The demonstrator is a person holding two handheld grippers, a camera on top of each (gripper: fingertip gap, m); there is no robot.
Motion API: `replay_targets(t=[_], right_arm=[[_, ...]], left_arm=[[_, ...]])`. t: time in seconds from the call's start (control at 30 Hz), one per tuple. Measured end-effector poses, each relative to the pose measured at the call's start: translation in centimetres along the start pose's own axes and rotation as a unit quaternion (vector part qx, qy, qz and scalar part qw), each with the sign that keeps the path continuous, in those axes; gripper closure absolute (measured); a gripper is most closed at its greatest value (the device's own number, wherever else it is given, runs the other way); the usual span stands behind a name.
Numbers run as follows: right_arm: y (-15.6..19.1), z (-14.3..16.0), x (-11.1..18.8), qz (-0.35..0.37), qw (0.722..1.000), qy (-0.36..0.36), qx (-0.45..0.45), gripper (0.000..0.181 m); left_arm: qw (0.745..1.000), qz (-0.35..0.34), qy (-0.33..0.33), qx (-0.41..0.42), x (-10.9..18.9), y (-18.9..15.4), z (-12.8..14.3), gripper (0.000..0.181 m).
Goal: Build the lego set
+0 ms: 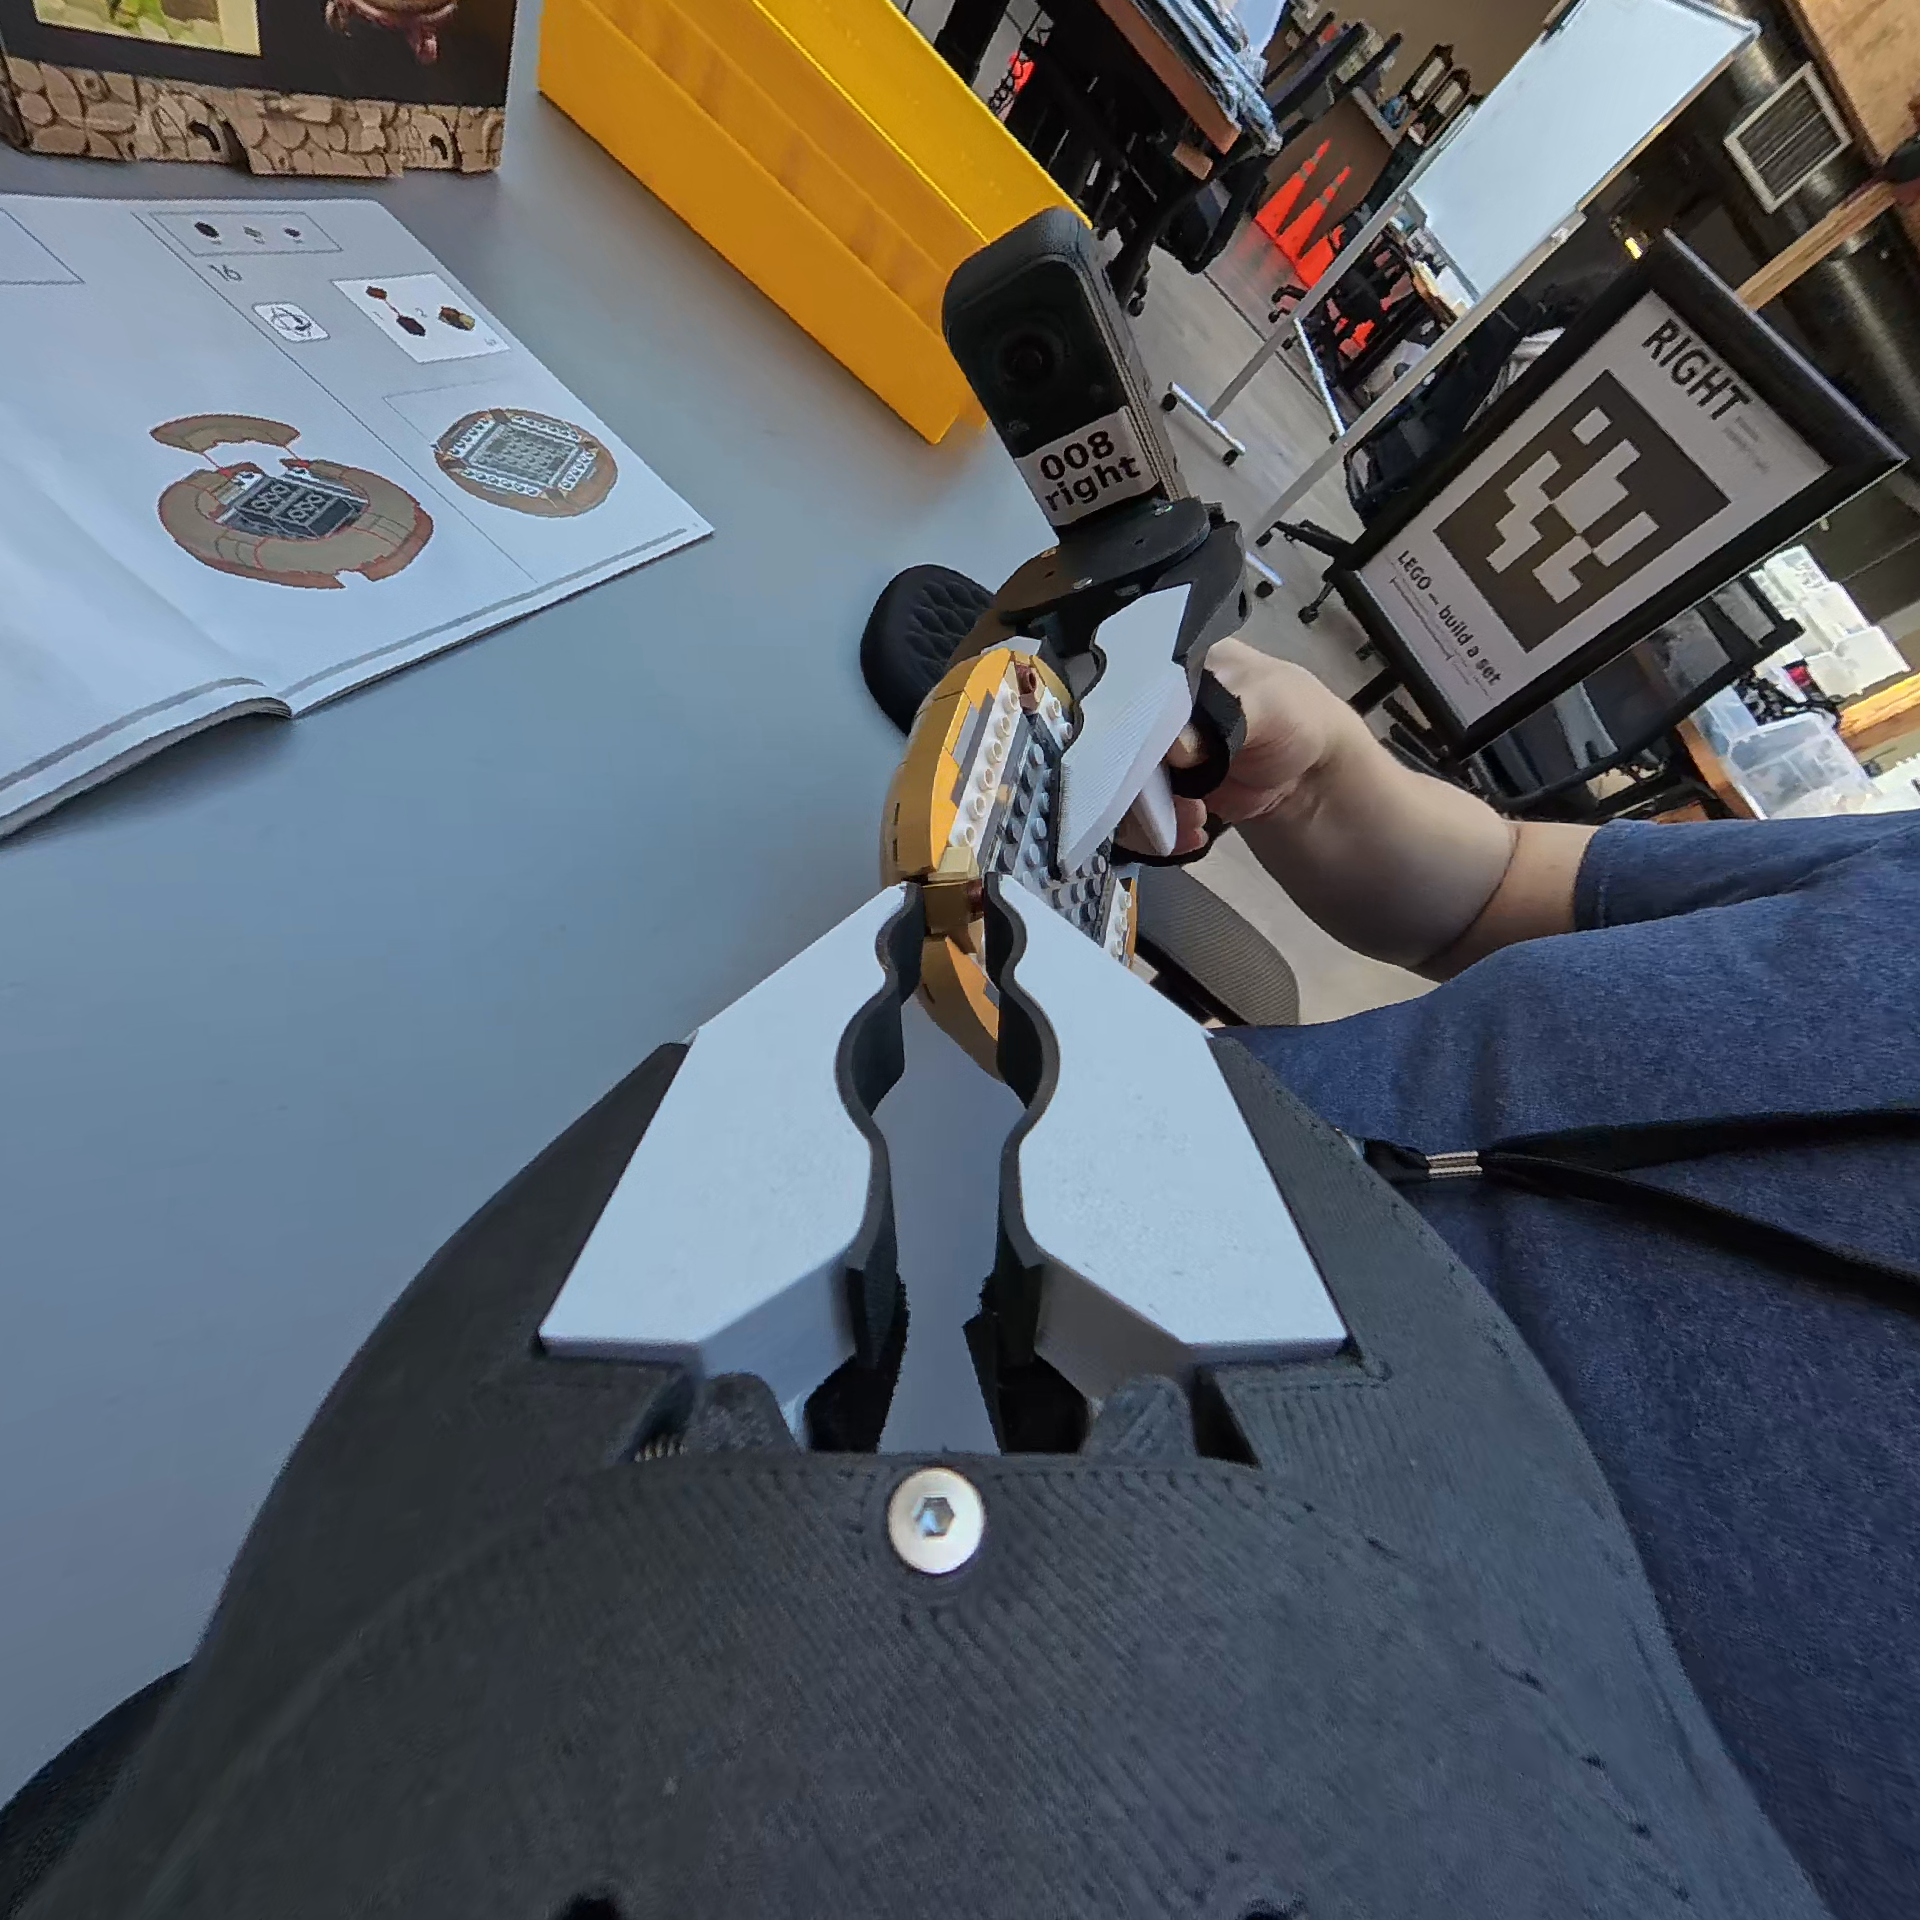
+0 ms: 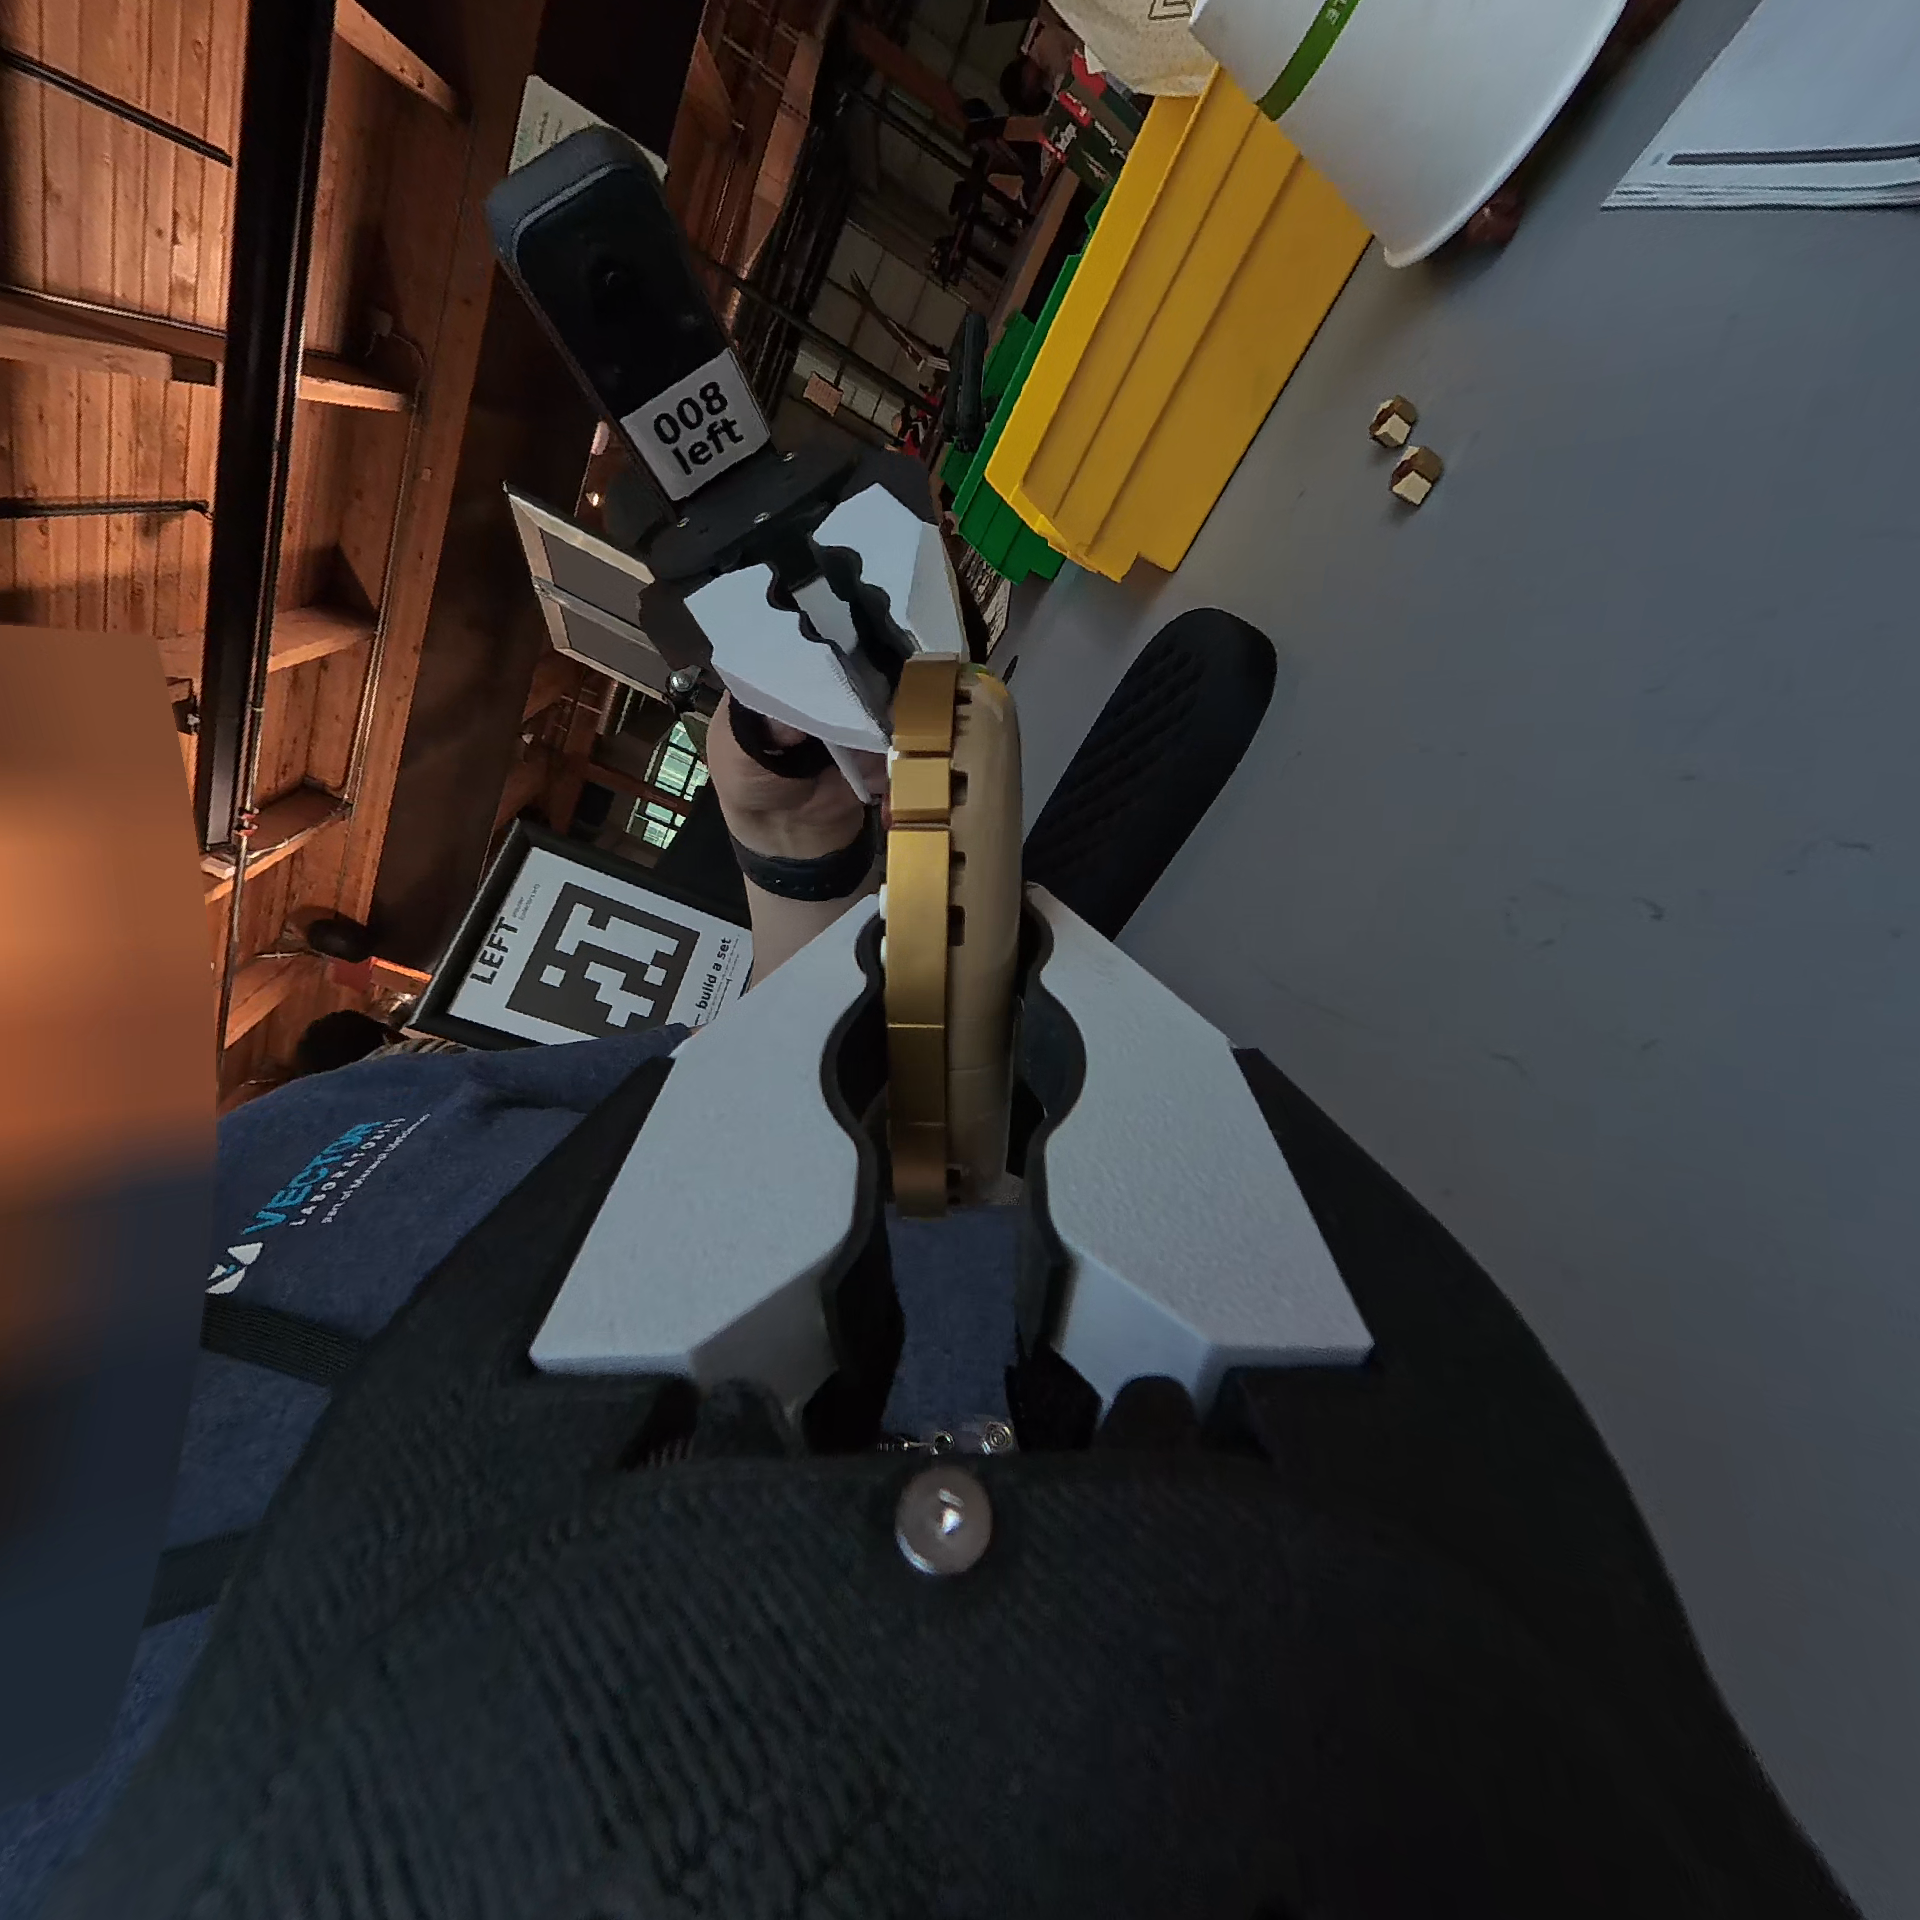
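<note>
A round lego build (image 1: 987, 779) with a gold rim and a grey and white studded middle is held up in the air, on edge, between both grippers. My left gripper (image 1: 951, 902) is shut on the gold rim at its near edge. My right gripper (image 2: 948, 930) is shut on the build (image 2: 940, 997), seen edge-on, with one finger on each face. In the left wrist view the right gripper (image 1: 1101, 790) lies across the studded face. In the right wrist view the left gripper (image 2: 891, 717) pinches the far edge of the rim.
An open instruction booklet (image 1: 312, 468) lies on the grey table (image 1: 520, 883), with the set's box (image 1: 260, 94) behind it. A yellow bin (image 1: 810, 187) stands at the back. Two small gold pieces (image 2: 1403, 452) lie loose on the table. A black oval pad (image 2: 1143, 769) sits just beyond the build. Left and right tips are no more than a few centimetres apart.
</note>
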State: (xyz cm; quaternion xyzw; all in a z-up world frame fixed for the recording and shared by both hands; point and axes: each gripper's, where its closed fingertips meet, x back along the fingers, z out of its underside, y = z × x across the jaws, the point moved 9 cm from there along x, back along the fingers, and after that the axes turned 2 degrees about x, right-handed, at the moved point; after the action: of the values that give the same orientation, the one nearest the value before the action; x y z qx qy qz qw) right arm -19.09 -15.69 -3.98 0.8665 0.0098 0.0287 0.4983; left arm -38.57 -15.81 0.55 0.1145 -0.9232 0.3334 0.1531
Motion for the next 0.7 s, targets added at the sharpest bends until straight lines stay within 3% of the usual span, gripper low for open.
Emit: replay_targets(t=[0.37, 0.6, 0.7], right_arm=[[-0.01, 0.24, 0.00, -0.015, 1.000, 0.019, 0.012, 0.163], [-0.03, 0.03, 0.01, -0.022, 1.000, 0.009, 0.009, 0.162], [-0.04, 0.21, -0.12, -0.024, 1.000, 0.013, 0.007, 0.163]], left_arm=[[0.998, 0.031, 0.038, 0.028, 0.16, 0.19, -0.05, 0.172], [1.000, -0.001, 0.027, 0.008, 0.16, -0.24, -0.50, 0.172], [0.998, -0.046, 0.036, -0.014, 0.17, -0.33, -0.38, 0.157]])
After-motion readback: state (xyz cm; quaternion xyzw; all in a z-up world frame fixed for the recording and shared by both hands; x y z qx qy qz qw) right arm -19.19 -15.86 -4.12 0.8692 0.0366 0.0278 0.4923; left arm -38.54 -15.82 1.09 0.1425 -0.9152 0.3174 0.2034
